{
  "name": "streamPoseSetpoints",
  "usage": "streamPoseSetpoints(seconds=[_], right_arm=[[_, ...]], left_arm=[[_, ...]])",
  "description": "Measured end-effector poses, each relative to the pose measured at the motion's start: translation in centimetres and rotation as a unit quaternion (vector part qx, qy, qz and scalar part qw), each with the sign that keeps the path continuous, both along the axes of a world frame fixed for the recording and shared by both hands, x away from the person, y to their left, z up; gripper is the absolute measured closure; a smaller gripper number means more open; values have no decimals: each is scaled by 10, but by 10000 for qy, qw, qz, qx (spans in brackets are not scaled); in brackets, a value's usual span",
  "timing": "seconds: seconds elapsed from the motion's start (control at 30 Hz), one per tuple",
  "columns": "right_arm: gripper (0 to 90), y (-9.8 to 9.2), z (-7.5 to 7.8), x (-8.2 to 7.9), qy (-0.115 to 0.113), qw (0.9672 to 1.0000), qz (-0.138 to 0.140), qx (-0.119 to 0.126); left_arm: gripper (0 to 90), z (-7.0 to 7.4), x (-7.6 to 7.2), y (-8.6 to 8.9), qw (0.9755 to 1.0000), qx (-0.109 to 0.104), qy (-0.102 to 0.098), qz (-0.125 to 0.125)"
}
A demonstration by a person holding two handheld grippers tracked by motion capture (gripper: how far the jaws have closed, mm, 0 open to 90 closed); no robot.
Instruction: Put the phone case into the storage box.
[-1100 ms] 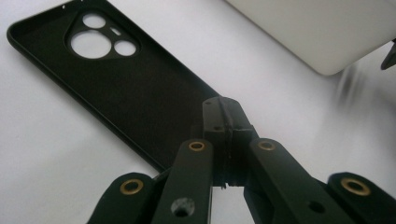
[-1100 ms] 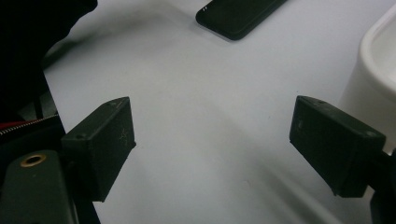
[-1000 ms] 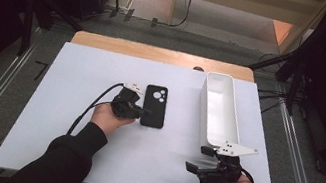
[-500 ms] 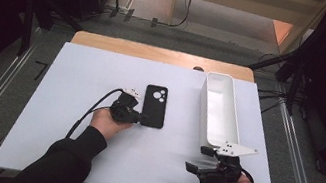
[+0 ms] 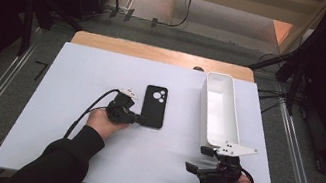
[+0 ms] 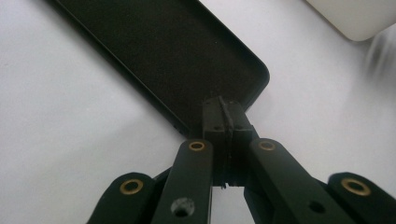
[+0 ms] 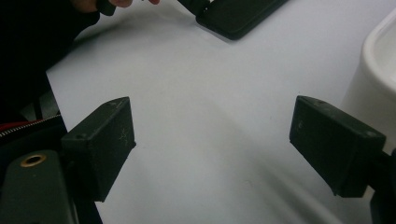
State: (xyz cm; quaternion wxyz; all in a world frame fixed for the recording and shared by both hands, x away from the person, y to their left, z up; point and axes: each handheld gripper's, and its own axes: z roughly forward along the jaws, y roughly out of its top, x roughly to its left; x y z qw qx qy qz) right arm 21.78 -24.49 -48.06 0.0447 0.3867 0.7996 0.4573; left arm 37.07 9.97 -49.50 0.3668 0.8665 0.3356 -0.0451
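A black phone case (image 5: 154, 105) lies flat on the white table, its camera cutouts at the far end. My left gripper (image 5: 142, 118) is shut, its tips resting against the case's near short edge (image 6: 140, 51). In the left gripper view the pads (image 6: 215, 116) meet with no gap over that edge; whether the rim is pinched I cannot tell. Near the front right of the table, my right gripper (image 5: 197, 158) is open with bare table between its jaws (image 7: 212, 144). The case (image 7: 238, 14) lies farther off in the right gripper view.
A long white tray (image 5: 203, 104) stands at the right of the table, its near end just beyond my right gripper; its wall (image 7: 373, 70) shows beside the right jaw. A cable trails from the left gripper toward the person's sleeve (image 5: 58, 154).
My left gripper has slid a little toward the person along the case, ending at its near edge. The case and the right gripper have stayed put.
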Motion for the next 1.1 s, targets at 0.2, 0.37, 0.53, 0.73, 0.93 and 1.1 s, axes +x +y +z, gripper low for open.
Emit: streamPoseSetpoints(seconds=[0.2,0.37,0.53,0.73,0.93,1.1], right_arm=[[125,0,0,0,3,10000,3,0],[125,0,0,0,14,10000,-2,5],[125,0,0,0,11,10000,-3,6],[125,0,0,0,14,10000,-3,2],[125,0,0,0,18,10000,0,7],[125,0,0,0,32,10000,-1,10]], left_arm=[[893,1,0,1,10000,59,-12,-17],[893,2,-1,5,9999,106,26,-3],[893,3,-1,11,9999,142,42,4],[893,5,-2,14,9996,289,-56,-34],[893,6,0,24,9994,346,-47,-14],[892,7,2,31,9992,392,-67,45]])
